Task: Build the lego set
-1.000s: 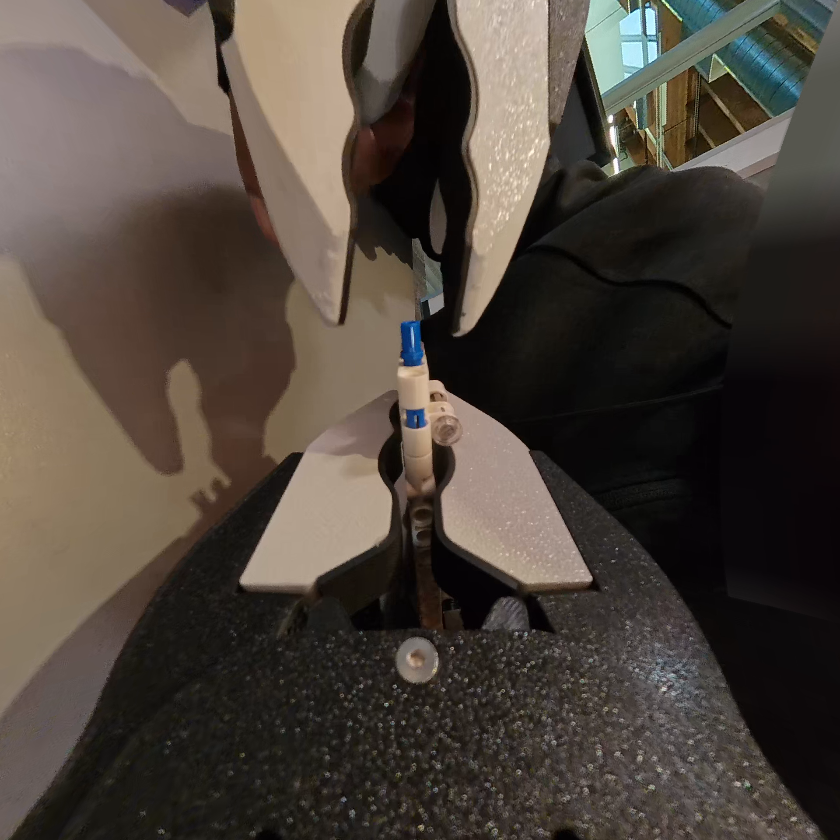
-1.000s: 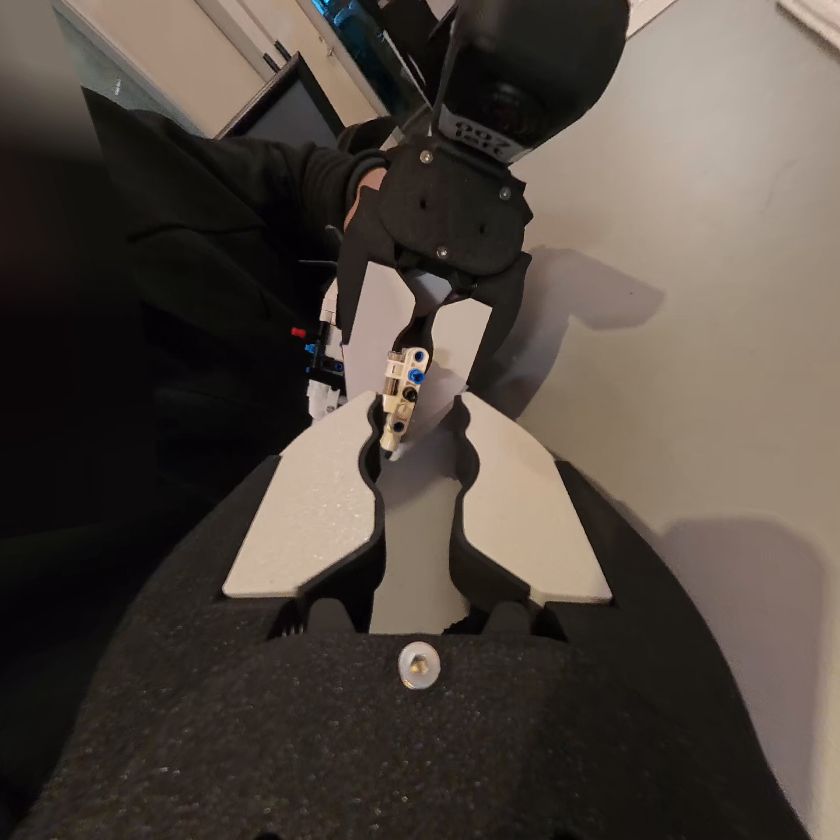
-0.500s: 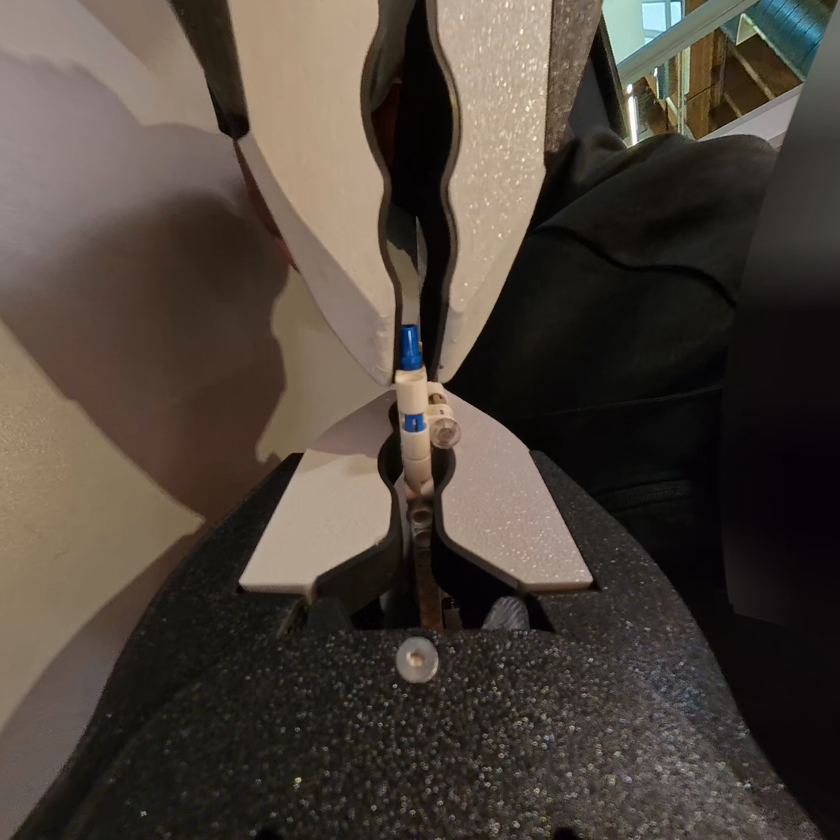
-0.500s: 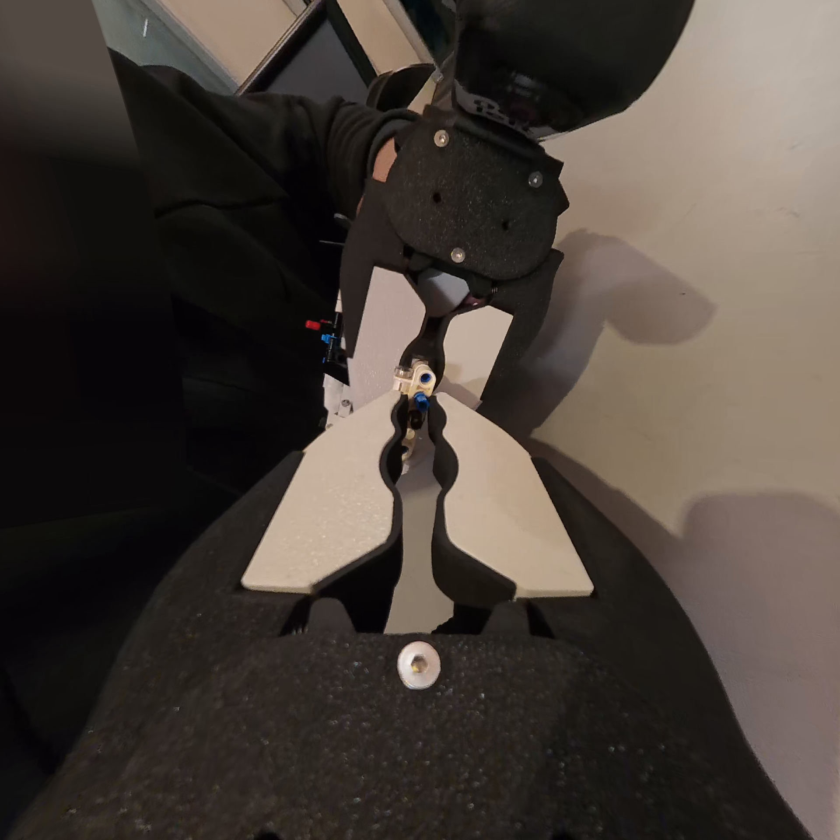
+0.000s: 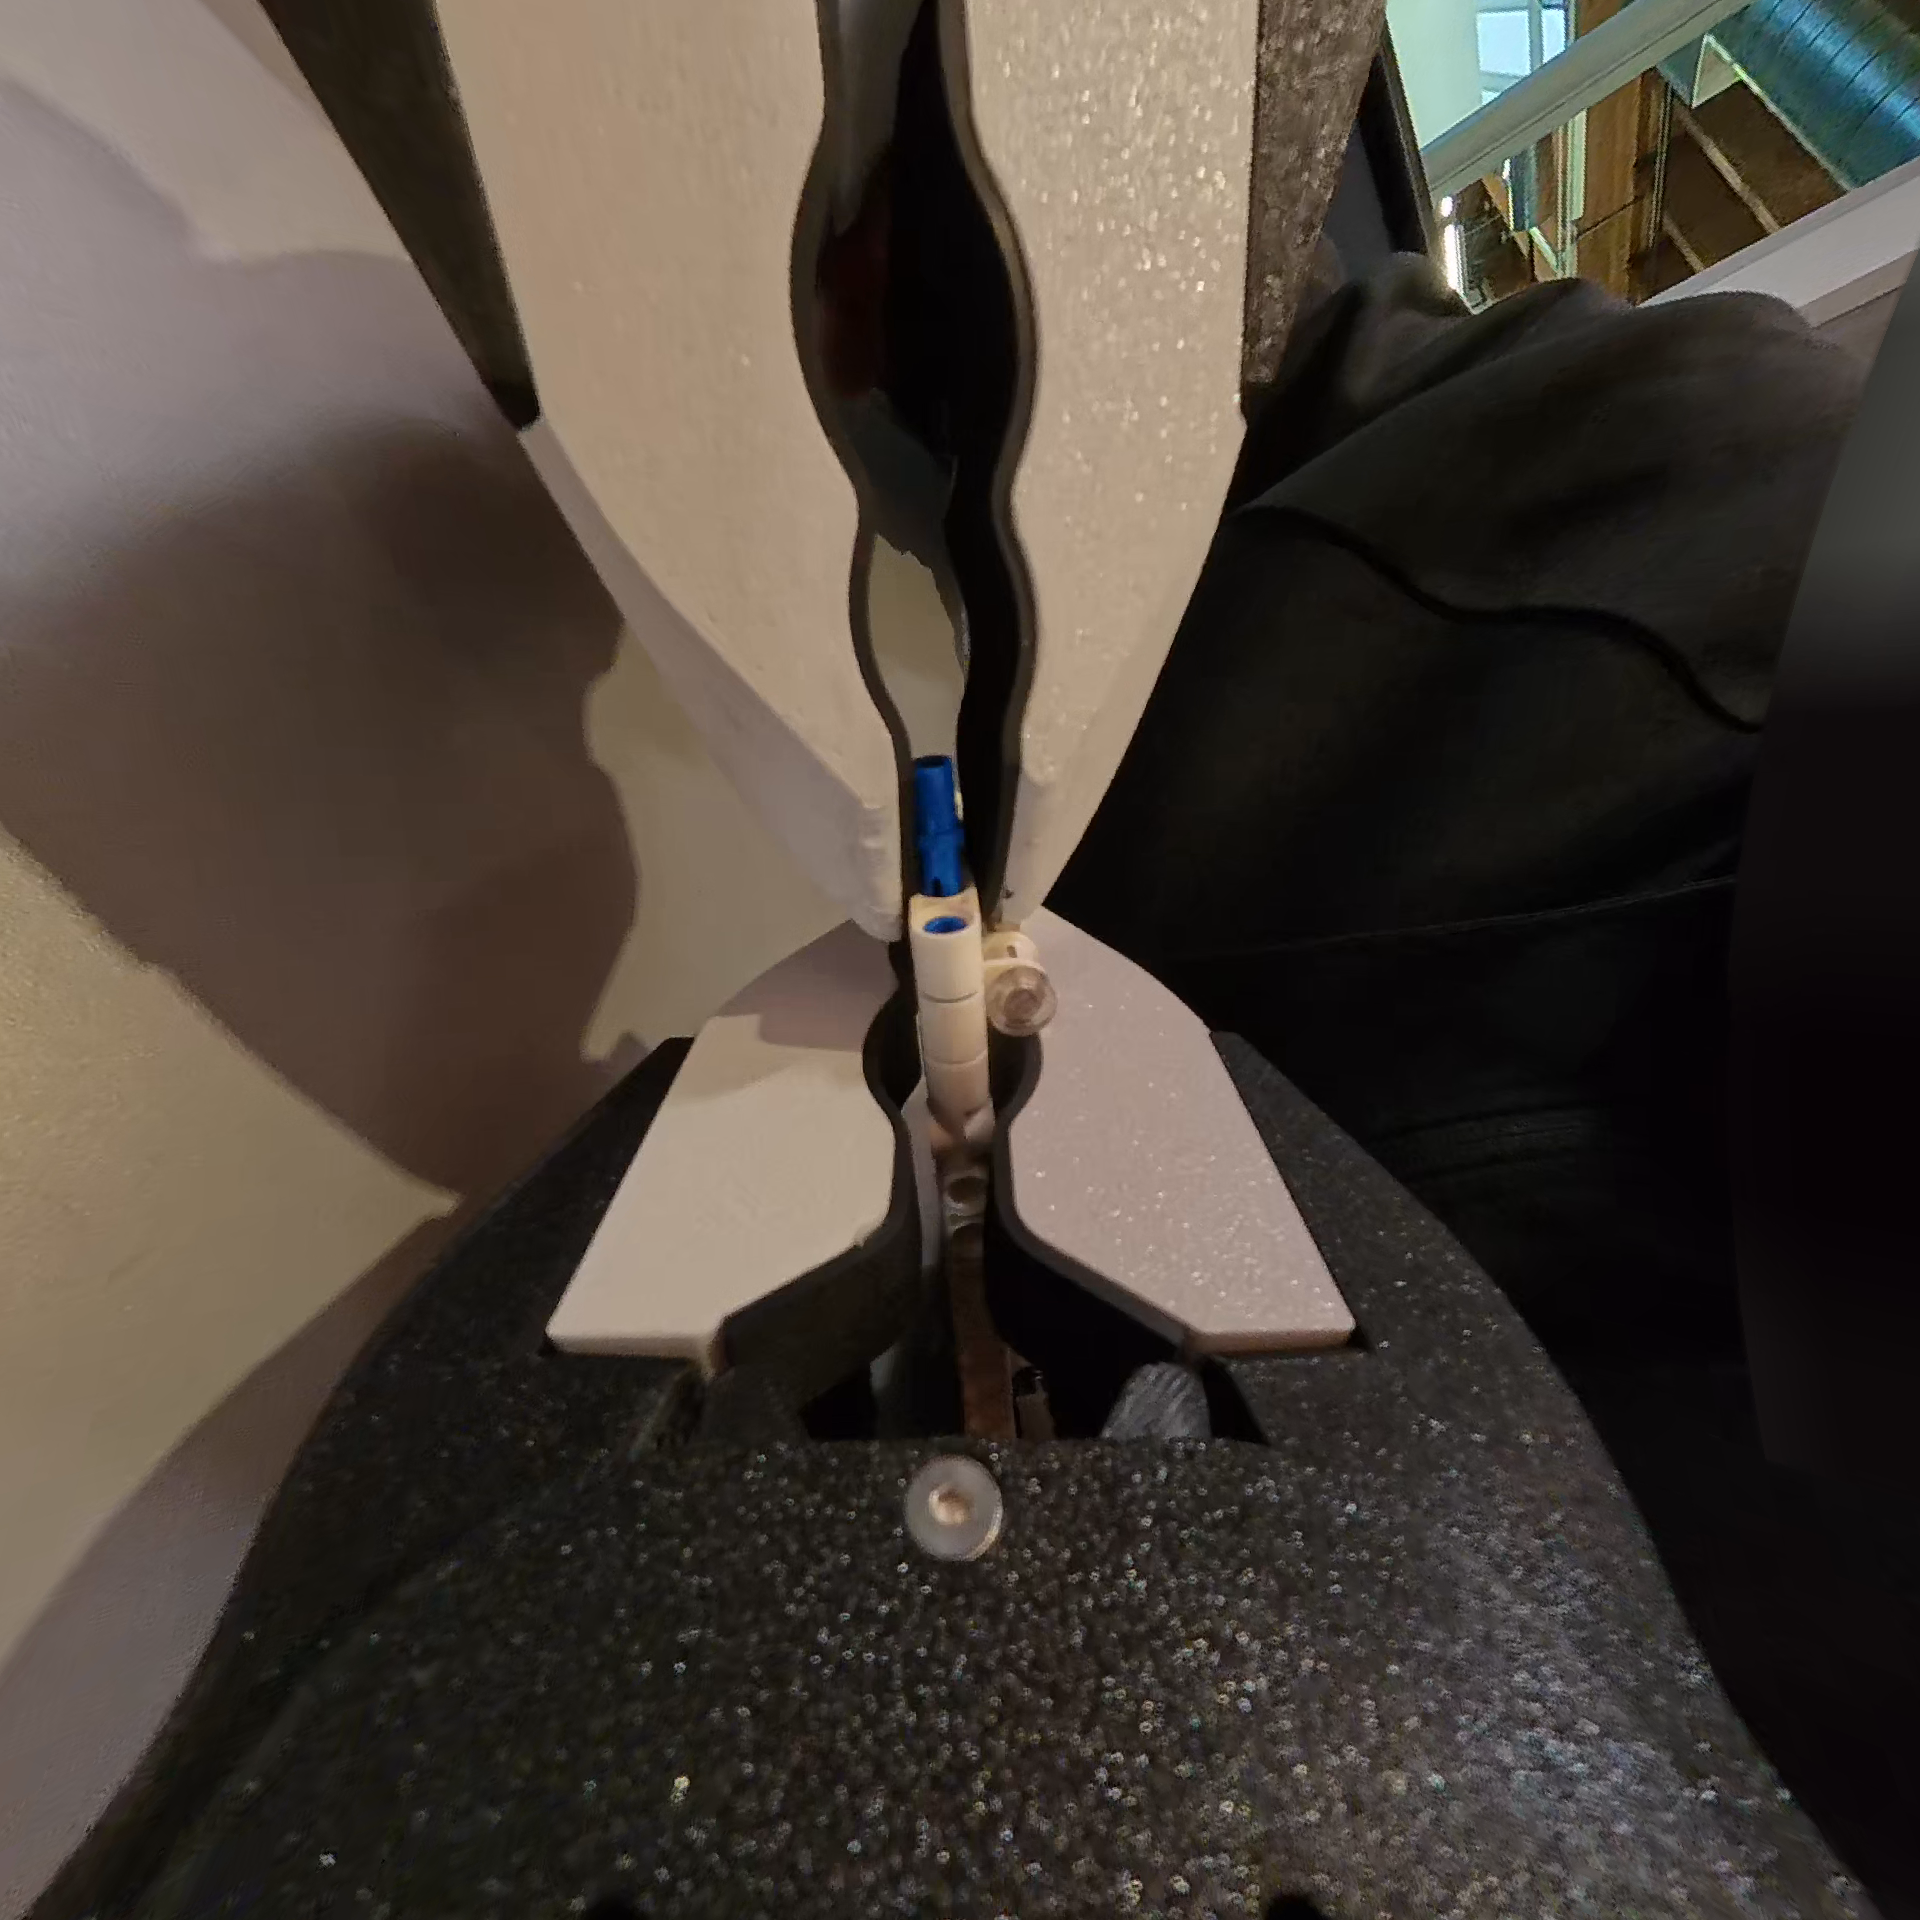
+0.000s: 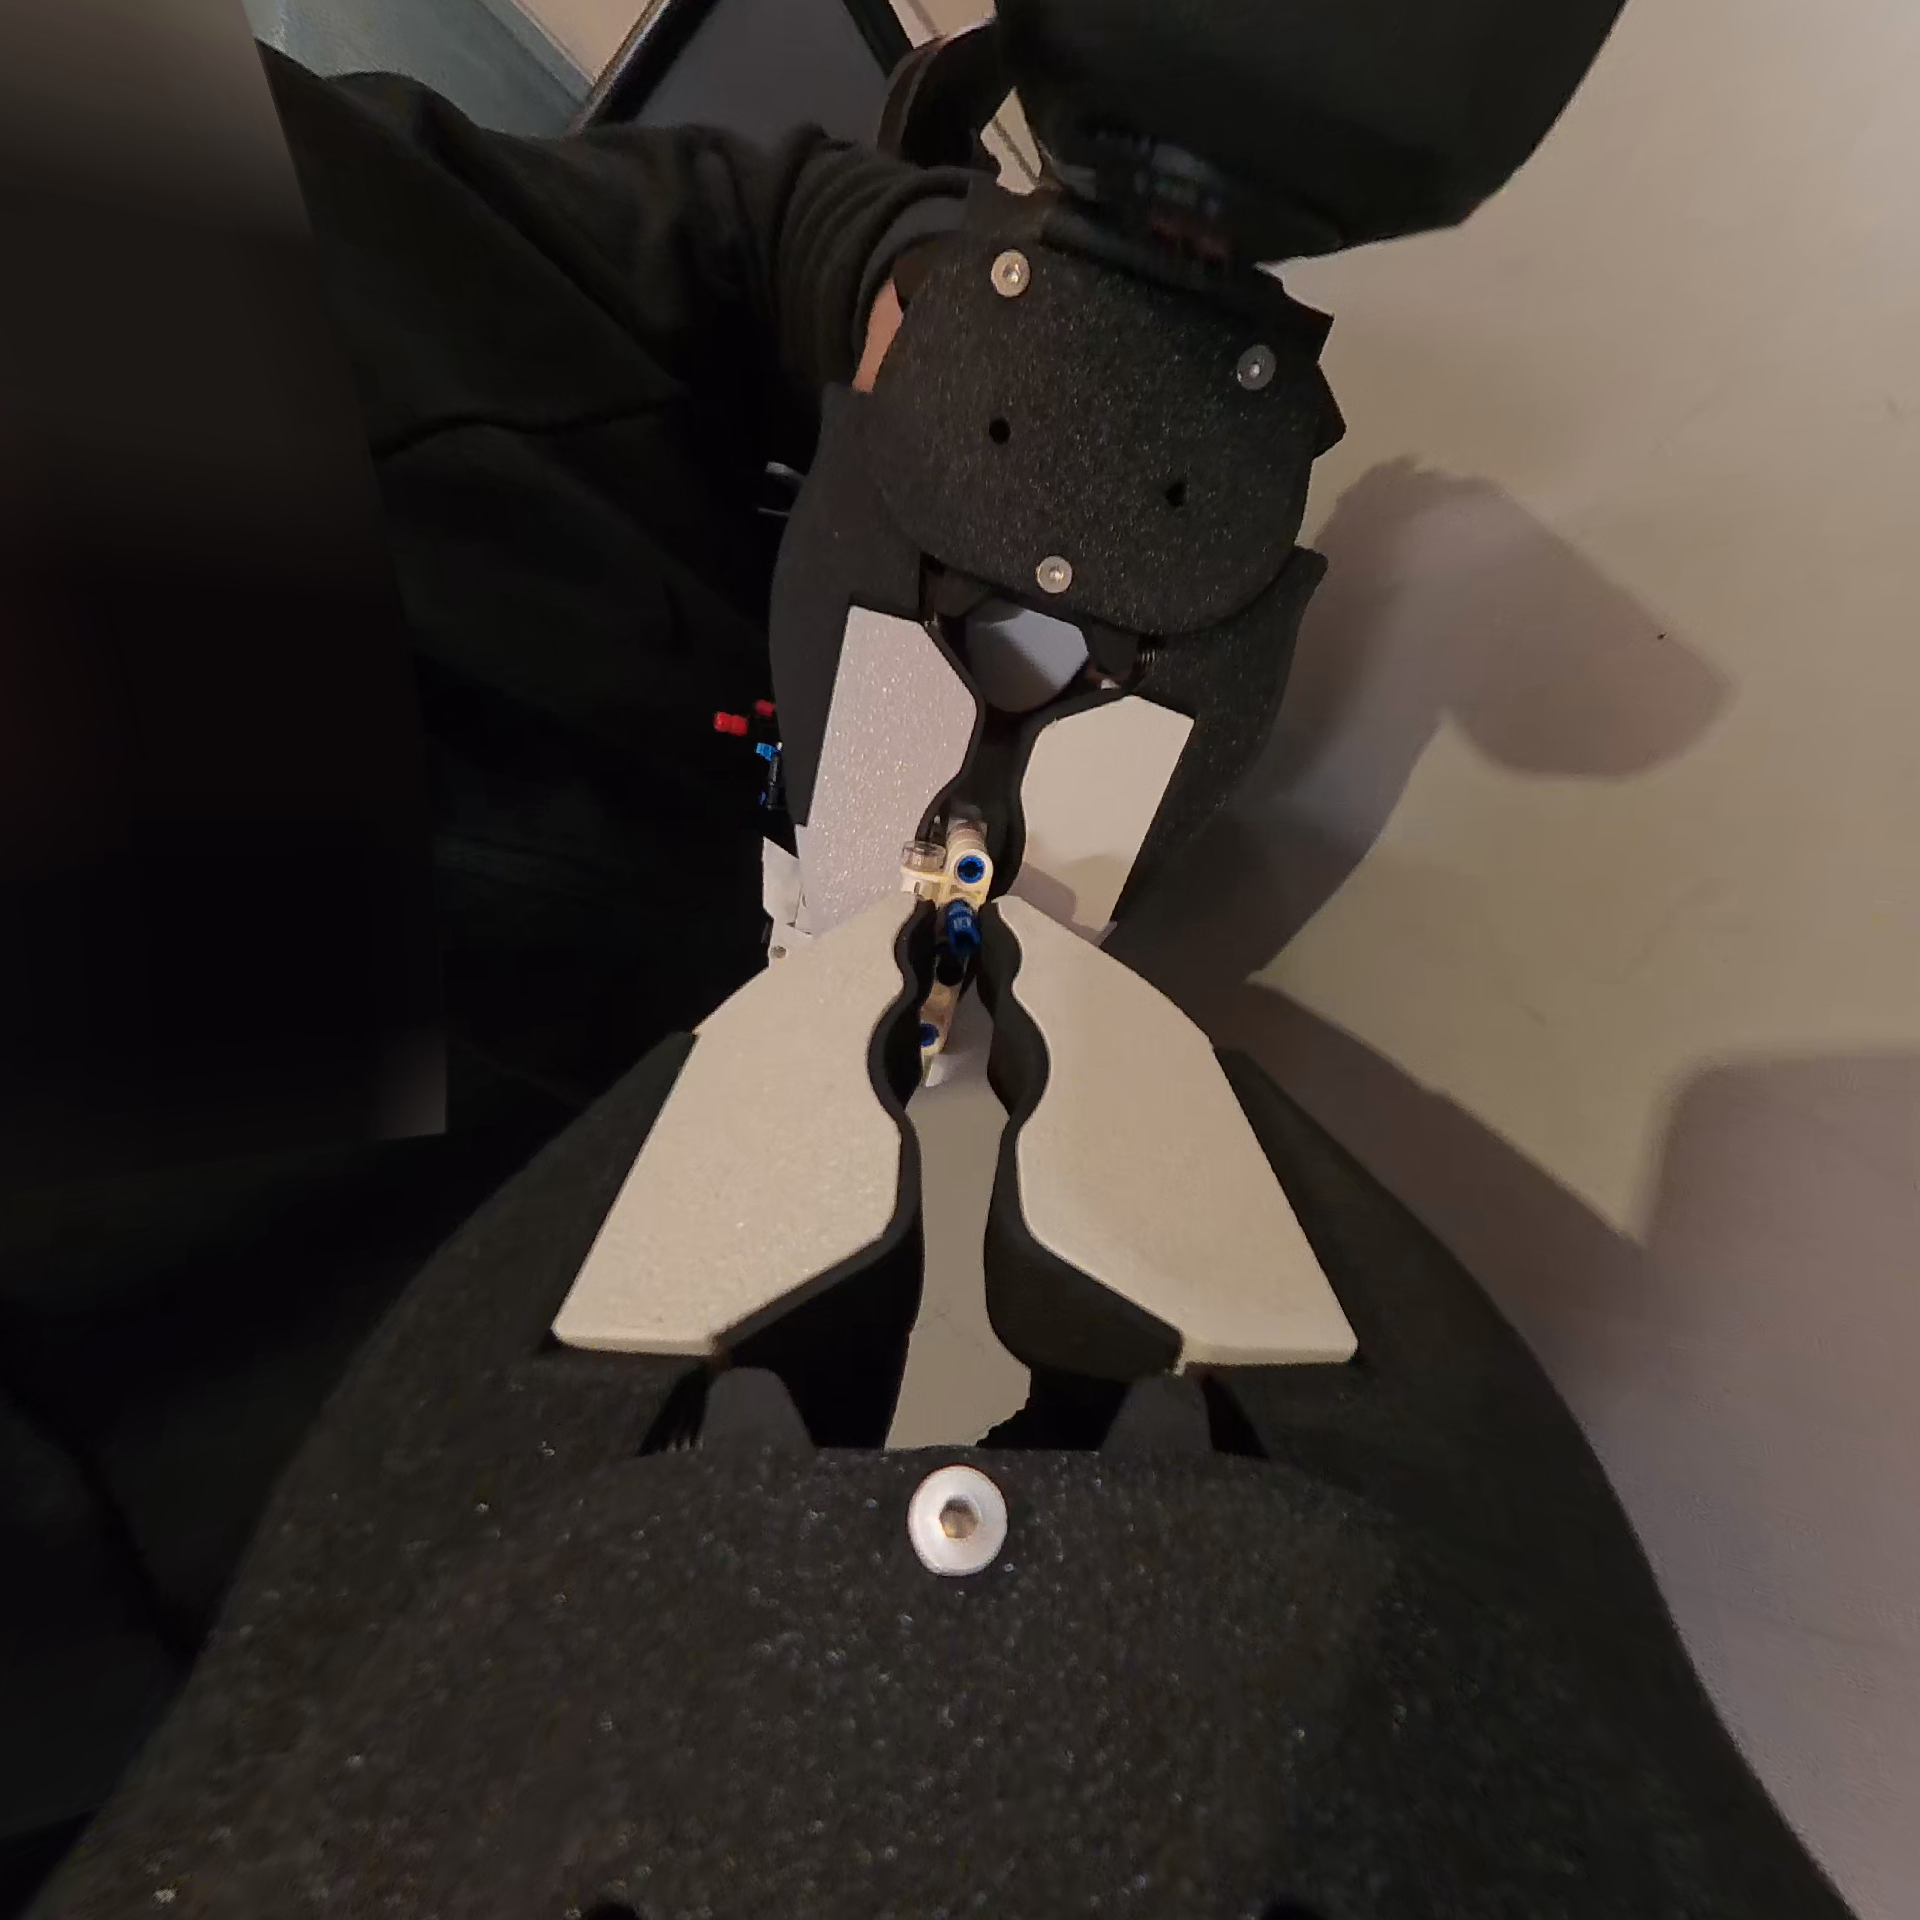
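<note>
1. Since it is made of small hard plastic pieces, the white toy part (image 5: 951, 997) looks light and stiff, and I judge its smooth sides a little slippery.
2. It sits in the air between both tools, above the pale table (image 6: 1558, 416).
3. The left tongs (image 5: 951, 1049) pinch its lower white end.
4. The right tongs (image 6: 956, 935) are pressed on the blue pin (image 5: 938, 831) at its top.
5. I think the clear knob (image 5: 1023, 1003) on the side can snap off, so the white body is the safer place to hold.

Blue pin (image 5: 938, 821) on a cream-white toy beam (image 5: 951, 997); pale grey, black-edged fingers (image 5: 748, 1174); cream tabletop (image 6: 1558, 831).
</note>
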### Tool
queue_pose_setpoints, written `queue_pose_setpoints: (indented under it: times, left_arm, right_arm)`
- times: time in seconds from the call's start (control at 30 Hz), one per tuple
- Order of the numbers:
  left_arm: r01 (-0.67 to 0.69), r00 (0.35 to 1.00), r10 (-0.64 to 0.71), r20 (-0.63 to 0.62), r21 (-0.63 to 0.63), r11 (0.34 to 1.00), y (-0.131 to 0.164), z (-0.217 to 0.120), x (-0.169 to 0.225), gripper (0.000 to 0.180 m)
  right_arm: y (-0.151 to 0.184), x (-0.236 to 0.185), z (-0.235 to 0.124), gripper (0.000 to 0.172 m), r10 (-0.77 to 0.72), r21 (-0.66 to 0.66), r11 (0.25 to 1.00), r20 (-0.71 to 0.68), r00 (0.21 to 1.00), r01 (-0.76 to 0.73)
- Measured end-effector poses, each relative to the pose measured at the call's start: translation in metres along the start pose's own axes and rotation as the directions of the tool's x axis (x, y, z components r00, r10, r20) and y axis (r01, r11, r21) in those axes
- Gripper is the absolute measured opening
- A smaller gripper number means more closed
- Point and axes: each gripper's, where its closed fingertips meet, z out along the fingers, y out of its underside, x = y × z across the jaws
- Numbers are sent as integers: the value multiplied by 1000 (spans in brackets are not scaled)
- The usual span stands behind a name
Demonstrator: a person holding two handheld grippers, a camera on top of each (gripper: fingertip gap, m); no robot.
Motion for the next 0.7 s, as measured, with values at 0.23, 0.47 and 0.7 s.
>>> queue_pose_setpoints:
  times: [0.23, 0.47, 0.7]
  left_arm:
    - [2, 1000, -2, -10, 6, 1000, -1, 1, 0, 8]
    - [6, 1000, -6, -24, 21, 1000, -2, 0, 2, 8]
    - [7, 1000, -7, -23, 18, 1000, -3, 0, 2, 8]
  right_arm:
    - [0, 0, -1, 8, -11, 34, 999, -28, 1000, 12]
    - [-18, -2, -39, 21, -58, 198, 977, -91, 994, 75]
    - [-12, 0, -25, 17, -81, 122, 988, -88, 993, 92]
